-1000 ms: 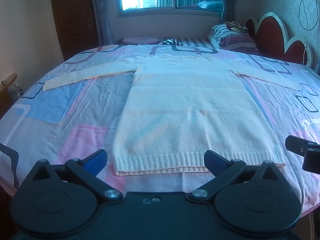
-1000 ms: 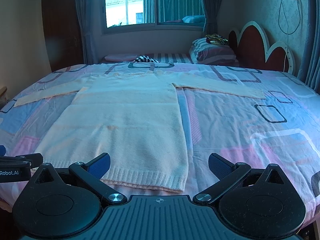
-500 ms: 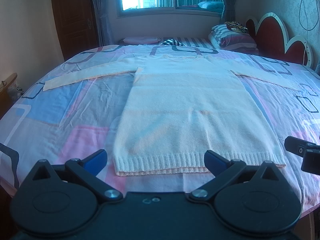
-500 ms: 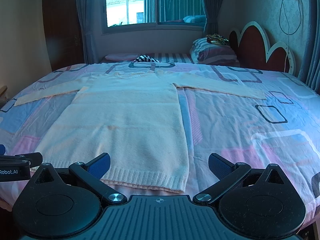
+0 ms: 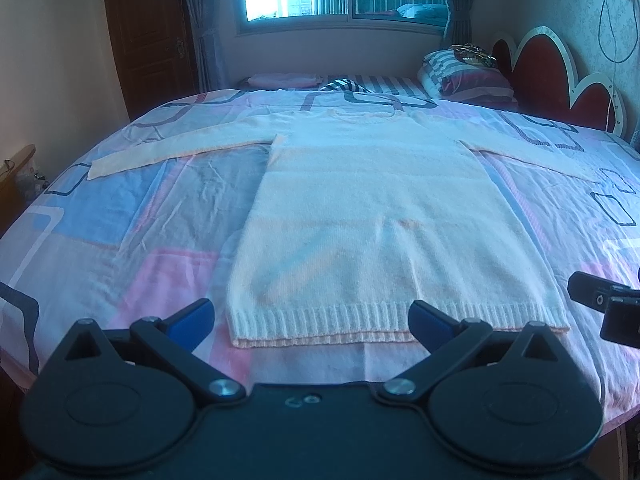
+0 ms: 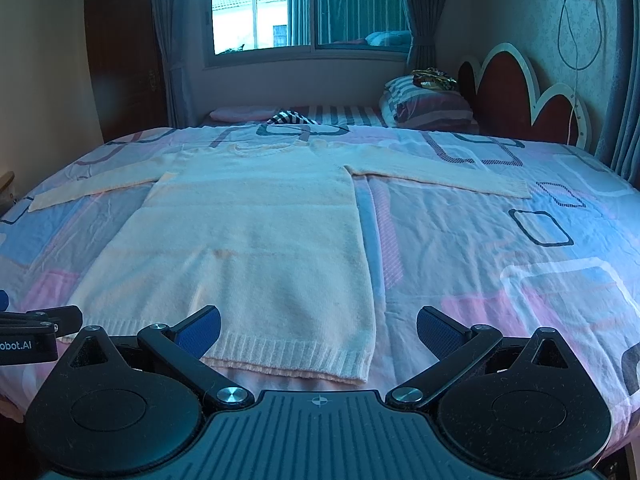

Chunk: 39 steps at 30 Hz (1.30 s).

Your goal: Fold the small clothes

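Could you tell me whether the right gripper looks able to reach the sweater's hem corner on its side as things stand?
Probably yes: the right gripper is open and the sweater lies flat, its hem corner just ahead, nothing between them.

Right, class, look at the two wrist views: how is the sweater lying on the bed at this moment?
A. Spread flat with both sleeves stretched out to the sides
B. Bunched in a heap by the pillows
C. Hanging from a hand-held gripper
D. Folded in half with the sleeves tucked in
A: the sweater lies flat on the bed, one sleeve out to each side, and both hand-held grippers are open and hold nothing.
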Available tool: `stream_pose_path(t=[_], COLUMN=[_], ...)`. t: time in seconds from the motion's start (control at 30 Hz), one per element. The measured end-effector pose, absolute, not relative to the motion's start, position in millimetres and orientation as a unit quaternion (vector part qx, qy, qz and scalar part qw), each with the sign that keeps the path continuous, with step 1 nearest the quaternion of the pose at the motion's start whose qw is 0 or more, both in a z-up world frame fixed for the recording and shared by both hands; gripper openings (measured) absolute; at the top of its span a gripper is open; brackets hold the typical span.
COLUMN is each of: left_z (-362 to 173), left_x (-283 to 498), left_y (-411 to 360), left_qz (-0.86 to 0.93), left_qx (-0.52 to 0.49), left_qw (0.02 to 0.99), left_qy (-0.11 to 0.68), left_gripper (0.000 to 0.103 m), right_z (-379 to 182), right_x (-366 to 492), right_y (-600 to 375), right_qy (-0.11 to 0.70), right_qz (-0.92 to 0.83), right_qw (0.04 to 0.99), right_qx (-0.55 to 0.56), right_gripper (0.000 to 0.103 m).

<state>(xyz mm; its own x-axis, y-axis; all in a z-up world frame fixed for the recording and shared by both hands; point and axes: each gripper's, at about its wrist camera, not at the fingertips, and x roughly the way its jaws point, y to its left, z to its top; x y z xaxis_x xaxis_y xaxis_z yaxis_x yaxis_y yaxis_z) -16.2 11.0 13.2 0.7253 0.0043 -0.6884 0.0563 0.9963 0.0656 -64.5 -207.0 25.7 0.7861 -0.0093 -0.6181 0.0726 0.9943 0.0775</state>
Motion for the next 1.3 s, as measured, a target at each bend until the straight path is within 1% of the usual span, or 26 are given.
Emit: stream_pose_path(t=[0.2,0.53,1.03,1.17,1.3], left_z=[14.4,21.7,15.8,18.0,8.2], left_x=[-13.5,19.1,107.2,131.5,164.4], left_y=[13.7,6.2,-22.3,-33.8,-57.2], left_qz=[-0.012,-0.007,0.002,-0.012,0.005], left_qx=[0.037,0.031,0.028,0.001,0.043], left_qw=[0.929,0.933,0.933,0.938,0.933], left_qy=[0.369,0.36,0.358,0.347,0.358], left_gripper=[0.103,0.103,0.103,0.103,0.103], right_z=[27.6,34.8,30.1,25.4,18.9], right_x=[-63.7,-39.2,59.8,88.4,118.1], right_y=[-209.0,-224.7,-285.1,-308.7,-340.4], right_qy=[0.325,0.313,0.304,0.307,0.308], right_qz=[-0.024,-0.037,-0.058,-0.068,-0.087], right_qw=[0.944,0.948,0.949,0.947,0.944], right_qx=[0.046,0.044,0.06,0.065,0.075], right_gripper=[0.103,0.103,0.103,0.103,0.103])
